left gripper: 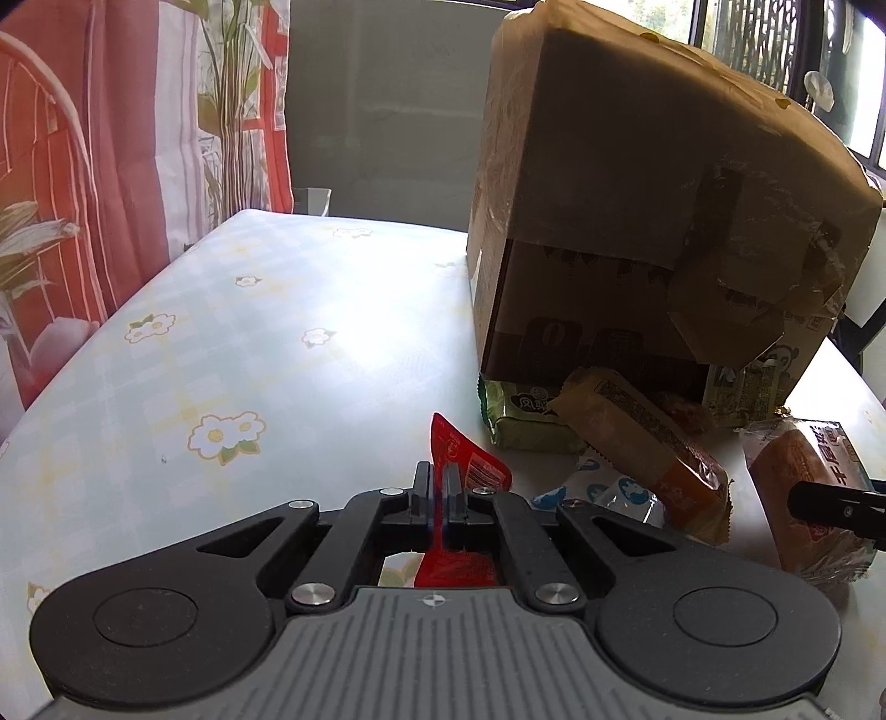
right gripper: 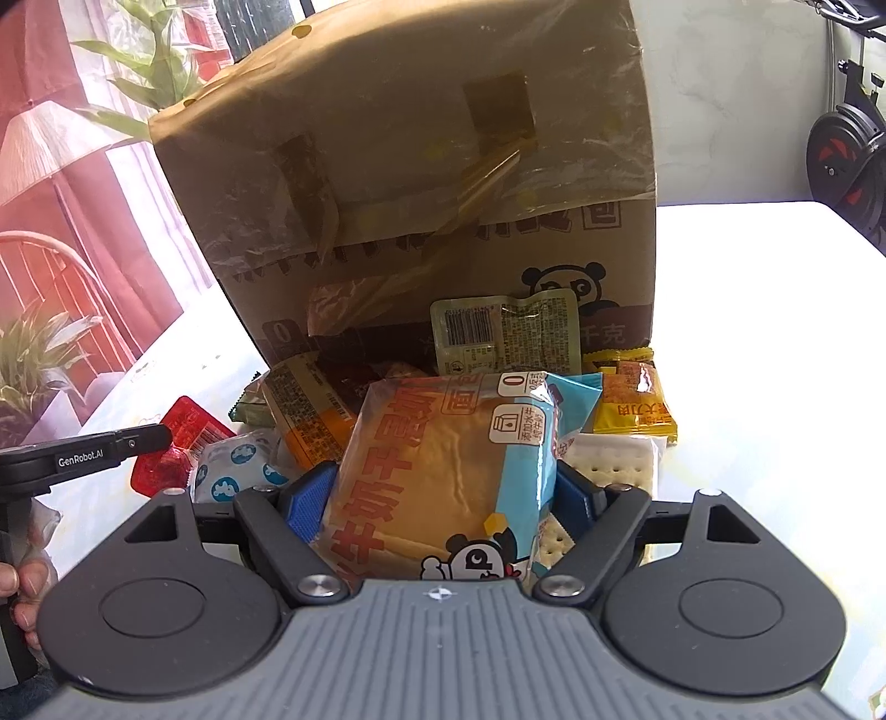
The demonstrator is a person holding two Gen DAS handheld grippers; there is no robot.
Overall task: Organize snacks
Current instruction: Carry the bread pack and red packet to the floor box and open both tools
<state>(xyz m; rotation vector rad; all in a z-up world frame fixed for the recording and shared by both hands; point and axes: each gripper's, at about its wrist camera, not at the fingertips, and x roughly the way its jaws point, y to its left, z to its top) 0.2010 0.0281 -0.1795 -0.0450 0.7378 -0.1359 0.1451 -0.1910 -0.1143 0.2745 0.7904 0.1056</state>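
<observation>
This looks like a room in a home. A table (left gripper: 232,343) is spread with a pale checked cloth printed with small daisies, the kind used for family meals. Behind its far edge hang red-and-white curtains (left gripper: 127,138) patterned with leafy stems, and a barred window (left gripper: 775,50) lets in daylight. An exercise bike (right gripper: 847,149) stands beyond the table's right side, beside a light wall. A reused, heavily taped cardboard box (left gripper: 664,210) sits on the cloth.
</observation>
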